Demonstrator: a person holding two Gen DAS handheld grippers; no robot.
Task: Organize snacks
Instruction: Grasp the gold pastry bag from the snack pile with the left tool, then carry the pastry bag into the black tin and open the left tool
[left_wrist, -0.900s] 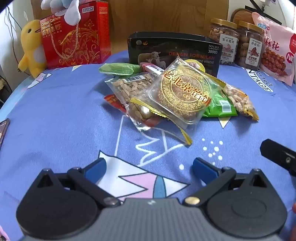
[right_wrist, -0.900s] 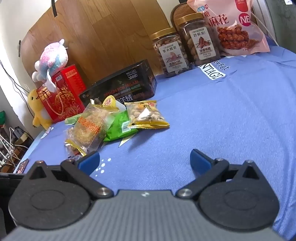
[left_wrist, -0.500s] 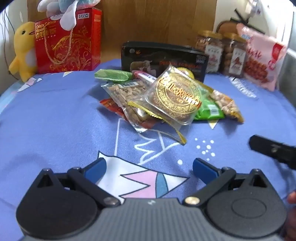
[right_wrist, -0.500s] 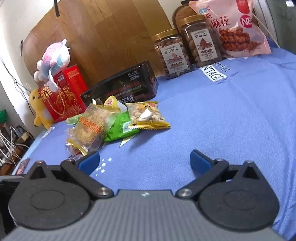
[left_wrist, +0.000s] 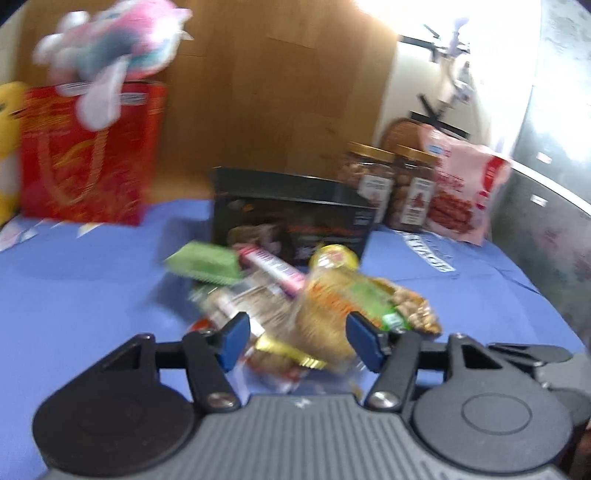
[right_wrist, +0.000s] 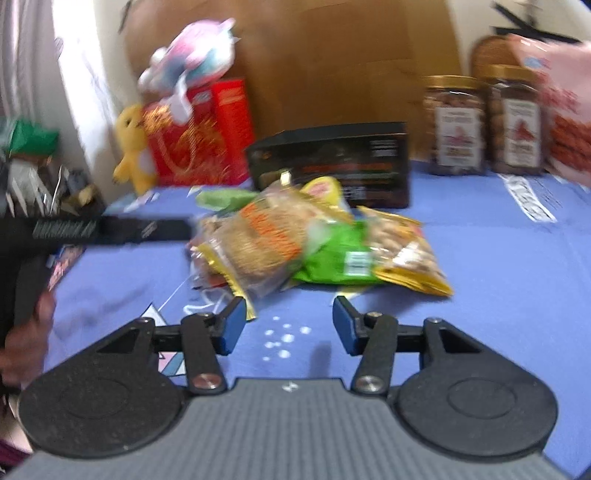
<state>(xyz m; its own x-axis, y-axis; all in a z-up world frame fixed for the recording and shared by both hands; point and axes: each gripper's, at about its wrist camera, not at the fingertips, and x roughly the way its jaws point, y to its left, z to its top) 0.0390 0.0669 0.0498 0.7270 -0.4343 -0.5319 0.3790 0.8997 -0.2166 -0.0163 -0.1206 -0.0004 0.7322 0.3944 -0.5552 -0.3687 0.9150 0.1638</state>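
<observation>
A pile of snack packets lies on the blue cloth in front of a black box (left_wrist: 291, 214). On top is a clear round pastry packet (left_wrist: 325, 317), also in the right wrist view (right_wrist: 266, 243). My left gripper (left_wrist: 297, 341) is open, its blue fingertips at either side of the pile's near edge, around the pastry packet. My right gripper (right_wrist: 288, 326) is open and empty, just short of the pile, above bare cloth. A green packet (right_wrist: 340, 254) and a gold nut packet (right_wrist: 406, 254) lie at the pile's right. Both views are blurred.
A red gift bag (left_wrist: 88, 155) with plush toys stands at the back left. Two nut jars (left_wrist: 391, 188) and a pink snack bag (left_wrist: 465, 195) stand at the back right. The left gripper's body (right_wrist: 110, 229) crosses the right view's left side.
Both grippers have moved forward toward the pile and their jaws have narrowed. The left gripper now reaches the pile's near edge. The right gripper has swung left to face the pile.
</observation>
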